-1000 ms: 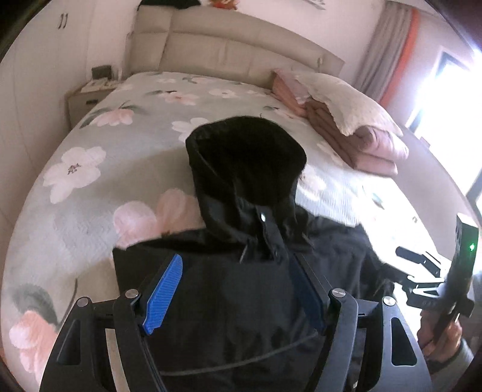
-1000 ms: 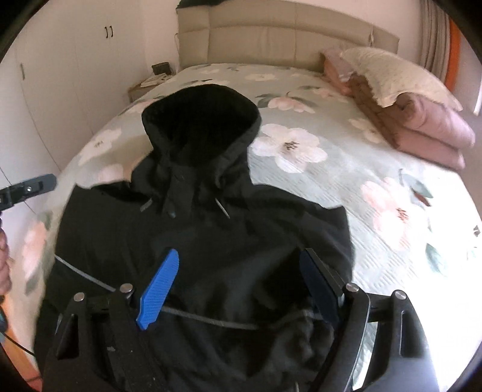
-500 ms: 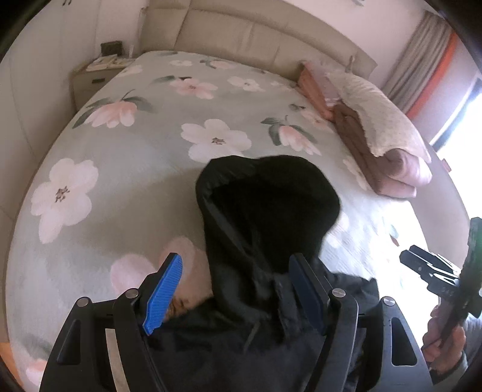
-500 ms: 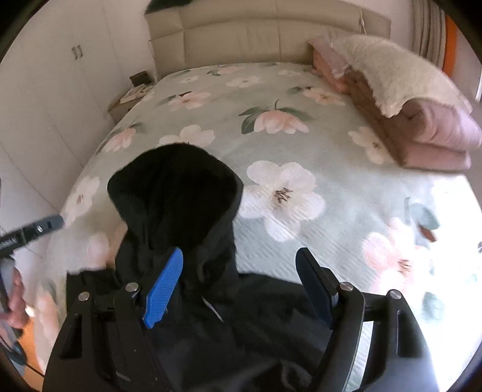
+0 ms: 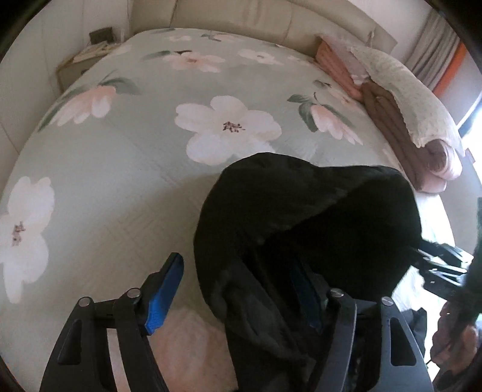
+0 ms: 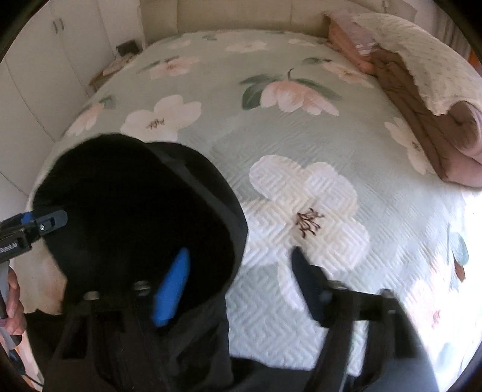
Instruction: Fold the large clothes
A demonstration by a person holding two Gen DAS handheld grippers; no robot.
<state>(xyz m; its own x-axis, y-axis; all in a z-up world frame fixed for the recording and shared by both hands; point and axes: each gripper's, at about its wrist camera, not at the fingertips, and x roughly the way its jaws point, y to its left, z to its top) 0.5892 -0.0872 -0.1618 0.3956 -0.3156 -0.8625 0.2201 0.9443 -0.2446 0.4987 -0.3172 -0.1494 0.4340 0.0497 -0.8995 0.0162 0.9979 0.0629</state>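
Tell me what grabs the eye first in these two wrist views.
The black hooded jacket dominates, its hood lying on the pale green bedspread with big white and pink flowers. The left gripper and right gripper hang over opposite edges of the hood, jaws just closing, each straddling one rim without clamping it. Folded pink and brown blankets under a cream pillow sit along the bed's right side.

A bed (image 5: 126,169) fills both views, covered by a pale green quilted bedspread (image 6: 301,144) printed with large white and pink flowers. A beige padded headboard (image 5: 241,18) runs along its far end. On the right side of the bed lies a stack of folded pink and brown blankets (image 5: 391,120), with a cream textured blanket (image 6: 421,60) draped on top. A nightstand (image 5: 81,63) stands left of the headboard, beside white wardrobe doors (image 6: 45,75). Grey and orange curtains (image 5: 436,57) hang at far right.
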